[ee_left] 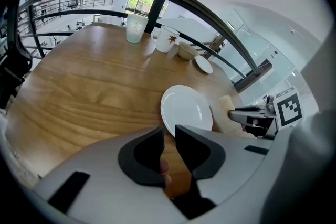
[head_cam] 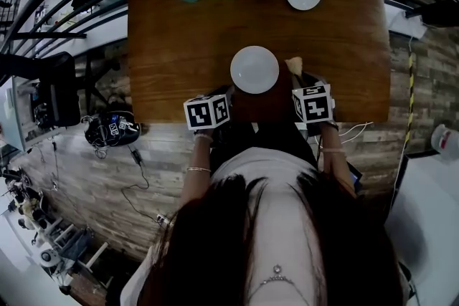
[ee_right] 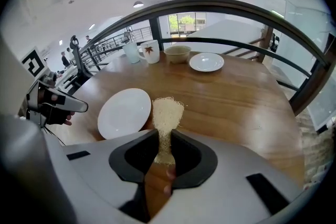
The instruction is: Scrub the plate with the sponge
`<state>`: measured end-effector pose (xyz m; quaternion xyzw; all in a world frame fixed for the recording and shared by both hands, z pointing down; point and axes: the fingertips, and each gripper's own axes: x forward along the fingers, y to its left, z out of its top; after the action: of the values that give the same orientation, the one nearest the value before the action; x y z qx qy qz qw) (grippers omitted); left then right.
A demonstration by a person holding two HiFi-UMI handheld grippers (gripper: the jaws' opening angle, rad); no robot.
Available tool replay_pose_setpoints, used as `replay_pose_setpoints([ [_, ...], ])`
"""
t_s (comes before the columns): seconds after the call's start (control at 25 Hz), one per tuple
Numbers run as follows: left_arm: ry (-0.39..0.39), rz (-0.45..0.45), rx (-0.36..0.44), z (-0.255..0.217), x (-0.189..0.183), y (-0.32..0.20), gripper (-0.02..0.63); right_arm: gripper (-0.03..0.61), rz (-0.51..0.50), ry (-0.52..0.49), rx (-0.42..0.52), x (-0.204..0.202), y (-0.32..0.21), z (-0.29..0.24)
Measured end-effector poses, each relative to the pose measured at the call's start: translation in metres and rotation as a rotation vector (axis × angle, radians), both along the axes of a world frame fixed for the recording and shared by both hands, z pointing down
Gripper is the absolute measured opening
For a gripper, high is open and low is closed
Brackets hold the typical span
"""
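- Plate [head_cam: 254,69] sits loose at the table's [head_cam: 165,32] 6 o'clock edge; my left gripper [ee_left: 169,134], ajar and empty, won't stop a slide.
- At the plate's 3 o'clock, my right gripper [ee_right: 164,136] pinches the sponge [ee_right: 167,113] by its thin end; it could slip.

Seen from above, a person with long dark hair [head_cam: 215,240] wears a pale top [head_cam: 262,161], a fine neck chain [head_cam: 276,273] with a small pendant, and a thin bangle [head_cam: 197,170] at the left wrist. The left gripper [ee_left: 169,131] and right gripper [ee_right: 165,136] have smooth grey-white shells, black jaw pads [ee_left: 139,157] and dark rectangular slots [ee_left: 68,191]. Each carries a marker cube [head_cam: 207,112] of black-and-white squares.
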<state>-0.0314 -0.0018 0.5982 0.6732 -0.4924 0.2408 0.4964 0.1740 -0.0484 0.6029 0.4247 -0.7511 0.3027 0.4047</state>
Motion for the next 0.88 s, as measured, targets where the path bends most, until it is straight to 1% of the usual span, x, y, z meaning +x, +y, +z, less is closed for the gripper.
replay_pose_setpoints([
  [0.08, -0.003, 0.019, -0.016, 0.001, -0.005, 0.000, 0.058, 0.091, 0.010, -0.004, 0.006, -0.007, -0.001, -0.001],
  [0.24, 0.030, 0.051, -0.046, 0.006, -0.004, -0.006, 0.069, 0.091, 0.026, -0.003, 0.021, -0.017, -0.006, -0.002],
  [0.48, 0.042, 0.136, -0.076, 0.014, 0.002, -0.016, 0.078, 0.091, 0.040, 0.004, 0.027, -0.030, -0.017, 0.000],
  [0.72, 0.069, 0.209, -0.127, 0.021, 0.009, -0.024, 0.106, 0.091, 0.062, 0.005, 0.015, -0.041, -0.028, 0.000],
  [0.88, 0.078, 0.237, -0.163, 0.027, 0.008, -0.025, 0.107, 0.091, 0.065, 0.005, -0.003, -0.050, -0.033, 0.003],
])
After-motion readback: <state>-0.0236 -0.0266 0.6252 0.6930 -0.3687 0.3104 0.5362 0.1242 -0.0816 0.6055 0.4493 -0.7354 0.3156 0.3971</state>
